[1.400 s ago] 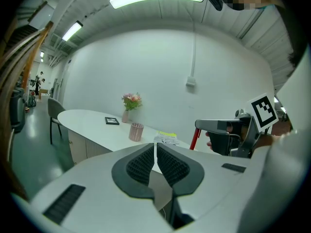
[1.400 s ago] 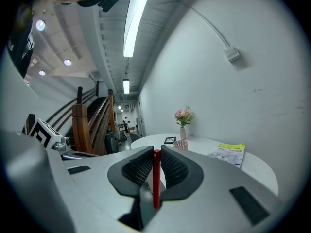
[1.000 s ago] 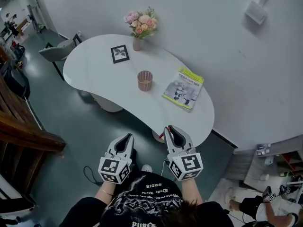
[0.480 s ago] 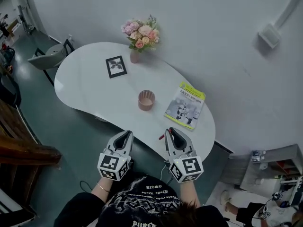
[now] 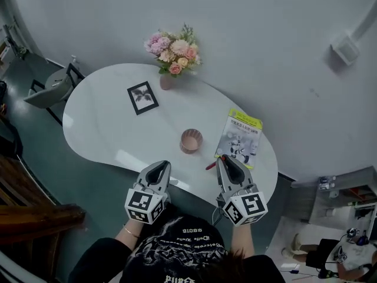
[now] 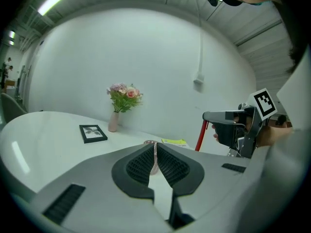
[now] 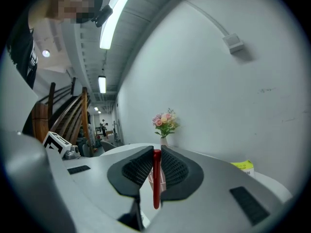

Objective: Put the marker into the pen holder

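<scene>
The red marker (image 7: 156,178) is held upright, clamped between the fingers of the right gripper (image 5: 227,161), above the white surface (image 5: 106,128), near but apart from the pink pen holder (image 5: 191,140). The fingers of the left gripper (image 5: 158,170) are drawn together with nothing between them.

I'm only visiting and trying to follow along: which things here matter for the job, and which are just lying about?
Part of the job:
- red marker, clamped in the right gripper
- pink pen holder, standing on the white table

Just lying about:
- vase of flowers
- framed picture
- booklet
- grey chair
</scene>
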`<state>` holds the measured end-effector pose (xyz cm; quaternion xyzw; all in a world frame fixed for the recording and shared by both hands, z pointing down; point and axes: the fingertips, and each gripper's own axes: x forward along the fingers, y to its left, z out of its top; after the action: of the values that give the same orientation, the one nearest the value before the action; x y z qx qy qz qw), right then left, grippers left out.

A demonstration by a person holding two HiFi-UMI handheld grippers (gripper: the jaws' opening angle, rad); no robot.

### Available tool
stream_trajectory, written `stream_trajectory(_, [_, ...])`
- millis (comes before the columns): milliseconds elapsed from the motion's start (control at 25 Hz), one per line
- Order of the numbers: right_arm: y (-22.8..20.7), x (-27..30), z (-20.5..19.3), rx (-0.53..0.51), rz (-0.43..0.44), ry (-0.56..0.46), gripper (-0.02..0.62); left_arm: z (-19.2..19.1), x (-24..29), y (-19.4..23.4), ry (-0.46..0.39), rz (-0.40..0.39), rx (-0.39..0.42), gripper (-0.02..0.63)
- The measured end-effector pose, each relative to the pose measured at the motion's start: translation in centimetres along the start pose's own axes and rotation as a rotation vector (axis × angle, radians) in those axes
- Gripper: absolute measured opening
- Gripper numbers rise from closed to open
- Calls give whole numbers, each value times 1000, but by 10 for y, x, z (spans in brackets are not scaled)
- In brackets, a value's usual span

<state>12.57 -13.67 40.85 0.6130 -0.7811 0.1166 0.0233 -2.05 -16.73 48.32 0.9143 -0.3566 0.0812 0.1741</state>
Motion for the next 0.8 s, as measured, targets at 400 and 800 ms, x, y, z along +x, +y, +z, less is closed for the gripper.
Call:
stream_trajectory(400, [3,27,40,6,-20,-79,71,19,11,42,-6,-30,-30,35])
stream_trajectory(800, [0,52,58,18,28,-105,71,33,7,63,-53,57,-64,35])
